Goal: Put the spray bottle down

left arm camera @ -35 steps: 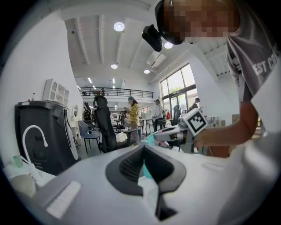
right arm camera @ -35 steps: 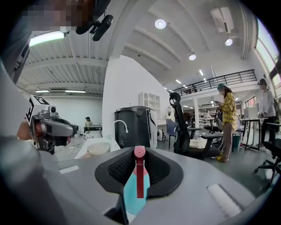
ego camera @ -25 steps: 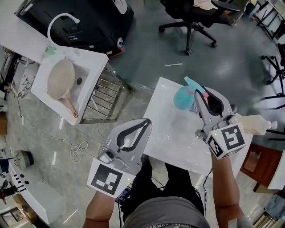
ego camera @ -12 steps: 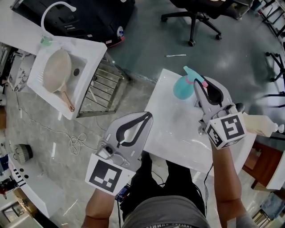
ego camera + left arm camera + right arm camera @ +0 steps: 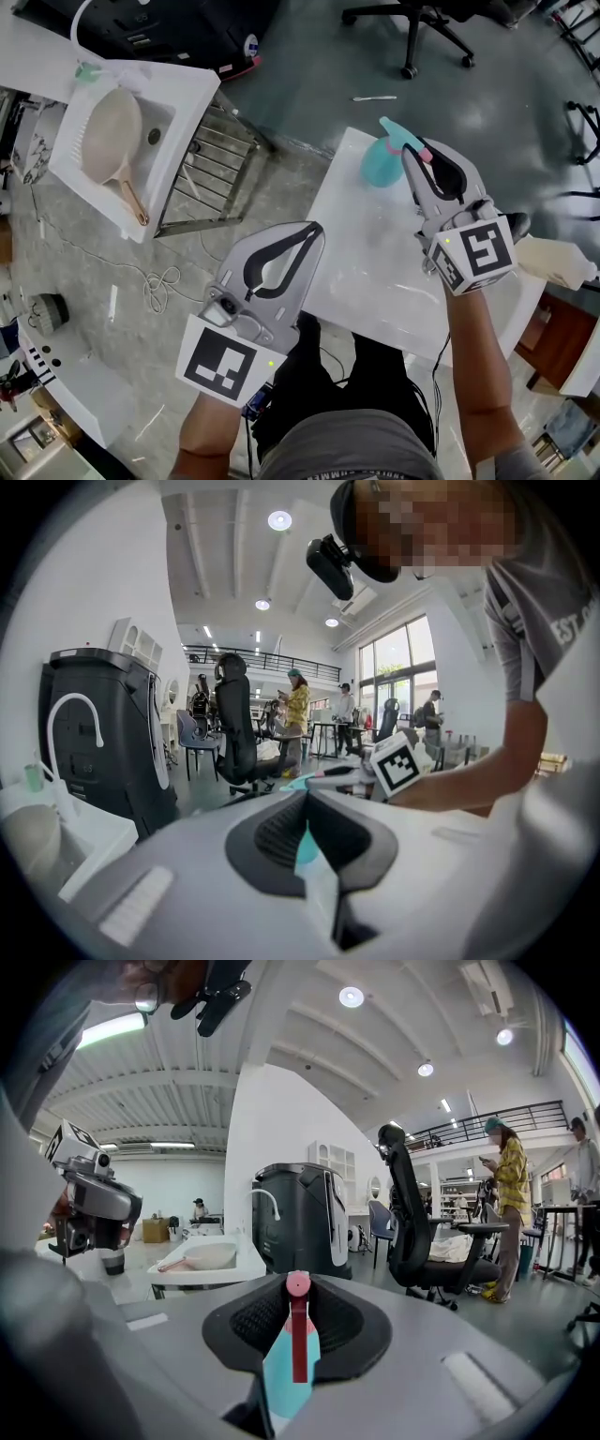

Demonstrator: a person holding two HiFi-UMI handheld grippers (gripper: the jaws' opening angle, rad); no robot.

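Note:
The teal spray bottle [image 5: 378,165] with a pink trigger hangs over the far end of the white table [image 5: 375,272]. My right gripper [image 5: 413,152] is shut on the bottle's neck, just under the spray head. In the right gripper view the pink trigger and teal body [image 5: 290,1357] sit between the jaws of the right gripper [image 5: 298,1284]. Whether the bottle's base touches the table I cannot tell. My left gripper [image 5: 315,231] hovers off the table's near left corner, shut, with nothing in it. In its own view the left gripper [image 5: 305,799] has its tips together.
A white sink [image 5: 192,98] with a beige pan [image 5: 108,145] stands at the left, with a metal rack [image 5: 220,178] beside it. A cream bottle [image 5: 553,262] lies at the table's right edge. An office chair [image 5: 422,23] and a black bin stand farther off on the floor.
My right gripper has sunk toward the table's far end with the bottle still in it. The left gripper has come down a little and stays shut.

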